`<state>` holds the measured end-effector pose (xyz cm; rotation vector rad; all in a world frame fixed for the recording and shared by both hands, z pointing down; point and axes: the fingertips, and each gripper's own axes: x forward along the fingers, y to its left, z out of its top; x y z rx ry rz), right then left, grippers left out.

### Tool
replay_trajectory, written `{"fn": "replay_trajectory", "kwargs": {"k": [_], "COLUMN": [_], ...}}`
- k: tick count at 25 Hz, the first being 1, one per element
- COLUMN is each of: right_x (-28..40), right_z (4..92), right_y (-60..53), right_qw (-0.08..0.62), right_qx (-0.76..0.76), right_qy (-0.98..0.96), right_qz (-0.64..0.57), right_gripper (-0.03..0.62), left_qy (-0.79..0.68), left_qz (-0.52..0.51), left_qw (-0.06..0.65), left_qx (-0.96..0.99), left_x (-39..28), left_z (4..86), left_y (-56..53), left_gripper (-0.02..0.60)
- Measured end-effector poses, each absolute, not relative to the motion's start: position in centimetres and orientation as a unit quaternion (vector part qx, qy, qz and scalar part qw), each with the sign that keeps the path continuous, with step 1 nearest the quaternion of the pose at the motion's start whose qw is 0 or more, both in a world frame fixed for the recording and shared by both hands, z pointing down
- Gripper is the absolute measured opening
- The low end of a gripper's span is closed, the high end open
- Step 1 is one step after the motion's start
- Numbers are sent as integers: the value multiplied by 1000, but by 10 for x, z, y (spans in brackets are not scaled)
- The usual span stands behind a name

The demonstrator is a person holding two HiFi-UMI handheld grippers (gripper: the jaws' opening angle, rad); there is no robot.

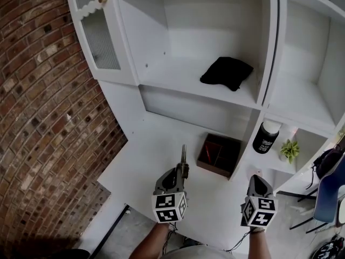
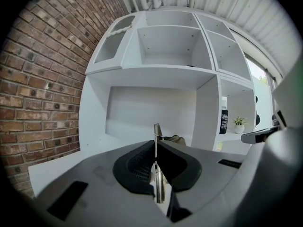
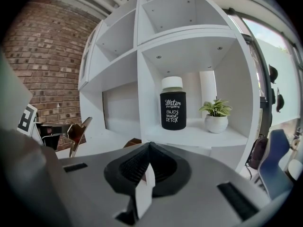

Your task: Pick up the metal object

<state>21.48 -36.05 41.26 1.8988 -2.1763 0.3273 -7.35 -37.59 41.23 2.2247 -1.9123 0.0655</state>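
In the head view a thin metal object (image 1: pixel 183 155) sticks up and forward from my left gripper (image 1: pixel 183 171), held above the white desk (image 1: pixel 151 150). In the left gripper view the same metal strip (image 2: pixel 156 174) runs edge-on between the closed jaws, its tip (image 2: pixel 157 128) past them, so the left gripper (image 2: pixel 155 145) is shut on it. My right gripper (image 1: pixel 259 181) hovers to the right at the desk's front, shut and holding nothing (image 3: pixel 149 150). In the right gripper view the metal object (image 3: pixel 78 135) shows at the far left.
A brown wooden box (image 1: pixel 218 154) sits on the desk just beyond the metal object. A black bottle (image 1: pixel 265 137) and a small plant (image 1: pixel 290 150) stand in the right cubby. A black cloth (image 1: pixel 226 72) lies on the upper shelf. A brick wall (image 1: pixel 43 117) is at the left.
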Motion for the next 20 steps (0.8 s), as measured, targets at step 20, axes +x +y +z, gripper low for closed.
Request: {"fn": "replay_trajectory", "kwargs": {"k": [20], "right_x": [205], "right_z": [417], "right_y": [-366], "right_qw": [124], "right_qx": [648], "right_qy": [-742], "right_qz": [117], "right_gripper": [2], "left_qy": [-643], "left_qz": [31], "left_qw": [119], "left_qx": [756], "left_x": [-83], "left_z": [425], "left_y": [-381], "left_gripper": [17]}}
